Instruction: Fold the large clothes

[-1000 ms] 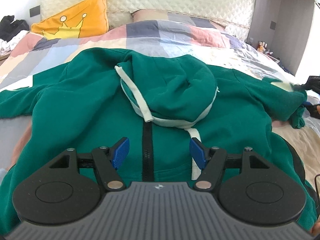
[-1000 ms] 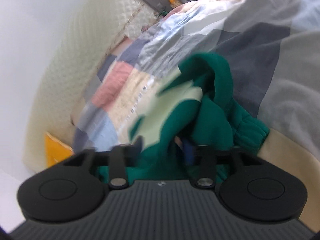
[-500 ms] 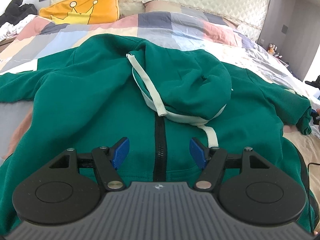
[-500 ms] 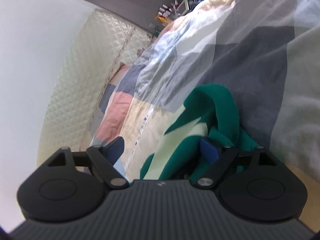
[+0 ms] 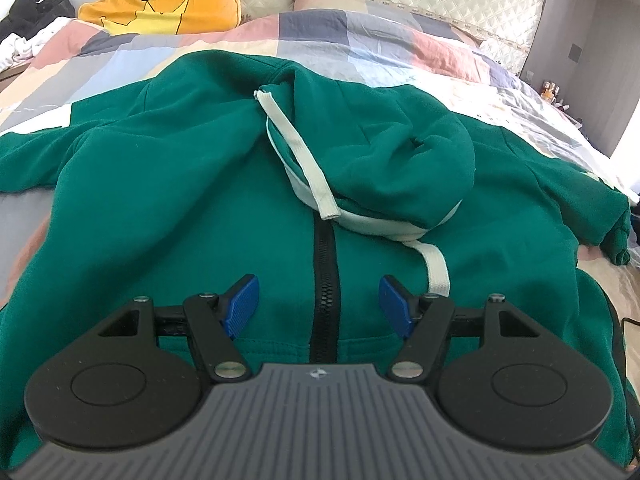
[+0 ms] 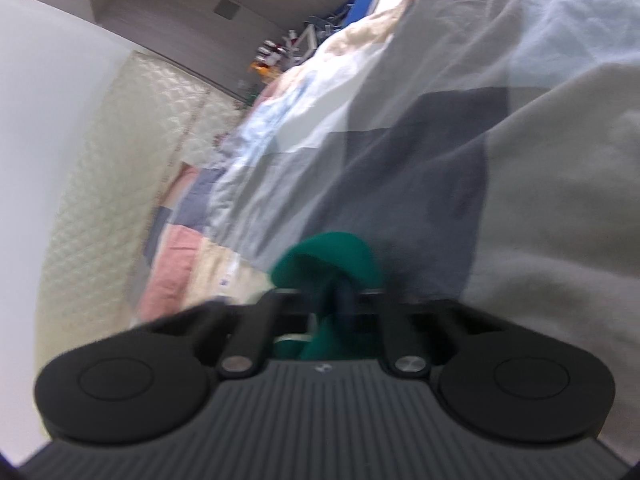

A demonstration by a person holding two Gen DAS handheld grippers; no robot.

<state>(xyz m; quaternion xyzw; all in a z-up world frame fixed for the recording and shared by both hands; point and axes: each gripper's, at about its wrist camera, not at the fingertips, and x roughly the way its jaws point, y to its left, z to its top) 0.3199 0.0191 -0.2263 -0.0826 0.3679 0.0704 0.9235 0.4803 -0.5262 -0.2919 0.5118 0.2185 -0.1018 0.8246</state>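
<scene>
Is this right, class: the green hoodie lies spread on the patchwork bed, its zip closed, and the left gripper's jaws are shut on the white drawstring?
One thing is wrong. The left wrist view shows the left gripper with its jaws wide open, holding nothing; the white drawstring lies loose. The green hoodie does lie spread on the patchwork bed, zip closed.

Your left view's sharp and evenly daylit, just fisheye bending at the edges. Right view's smeared with motion blur, whitish glare down its left side.
</scene>
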